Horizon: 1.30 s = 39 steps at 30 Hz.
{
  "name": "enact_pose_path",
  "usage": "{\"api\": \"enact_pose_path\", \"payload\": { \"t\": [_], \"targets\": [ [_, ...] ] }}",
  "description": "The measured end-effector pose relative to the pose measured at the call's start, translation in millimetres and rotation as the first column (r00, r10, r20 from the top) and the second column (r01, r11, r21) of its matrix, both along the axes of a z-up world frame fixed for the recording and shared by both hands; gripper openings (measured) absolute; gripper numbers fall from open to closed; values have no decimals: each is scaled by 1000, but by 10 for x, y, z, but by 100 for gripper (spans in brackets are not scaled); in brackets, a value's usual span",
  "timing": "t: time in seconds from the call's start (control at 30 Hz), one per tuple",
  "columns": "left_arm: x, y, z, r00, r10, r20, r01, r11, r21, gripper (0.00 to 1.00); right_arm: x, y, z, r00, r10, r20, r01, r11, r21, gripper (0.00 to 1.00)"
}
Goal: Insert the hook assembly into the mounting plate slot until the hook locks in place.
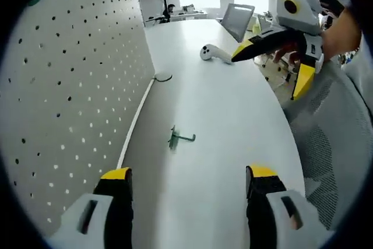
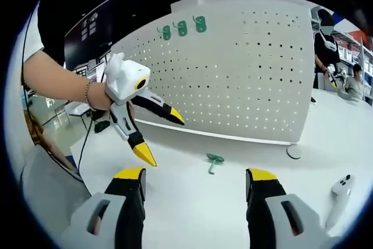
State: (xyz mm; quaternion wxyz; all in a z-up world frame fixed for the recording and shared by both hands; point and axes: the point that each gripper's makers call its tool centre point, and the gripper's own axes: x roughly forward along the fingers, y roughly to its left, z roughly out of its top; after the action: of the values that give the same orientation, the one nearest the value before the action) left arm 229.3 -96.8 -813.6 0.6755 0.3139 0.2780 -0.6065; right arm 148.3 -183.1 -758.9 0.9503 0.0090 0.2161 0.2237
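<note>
The green hook lies flat on the white table, a little way out from the foot of the white board with holes. In the right gripper view the hook sits on the table in front of the board, between that view's own two tips and the board. Nothing is touching it. It looks ready to be picked up, so I think the job has not really started.

Three more green hooks hang in a row near the top of the board. That is likely where this one should go too, pushed into holes until it clicks.

The left gripper is held up in the air to the left of the hook, with its two tips spread apart and nothing between them. The right gripper is also up in the air on the far right, tips apart and empty. Both seem to be waiting above the table so the hook stays in sight.

A white game controller lies farther off on the table. A small round thing sits at the board's foot; it may be a stand, but it is too small to tell.
</note>
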Motion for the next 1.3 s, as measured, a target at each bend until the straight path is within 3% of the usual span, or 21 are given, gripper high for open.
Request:
{"api": "enact_pose_path", "payload": {
  "t": [0.57, 1.3],
  "targets": [
    [109, -159, -186, 991, -133, 22, 131, 986, 101, 81, 0, -20, -15, 1000, -13, -8, 13, 1000, 11, 68],
    [26, -362, -495, 963, -269, -18, 268, 947, 179, 78, -3, -29, -16, 1000, -17, -11, 17, 1000, 17, 67]
  ]
}}
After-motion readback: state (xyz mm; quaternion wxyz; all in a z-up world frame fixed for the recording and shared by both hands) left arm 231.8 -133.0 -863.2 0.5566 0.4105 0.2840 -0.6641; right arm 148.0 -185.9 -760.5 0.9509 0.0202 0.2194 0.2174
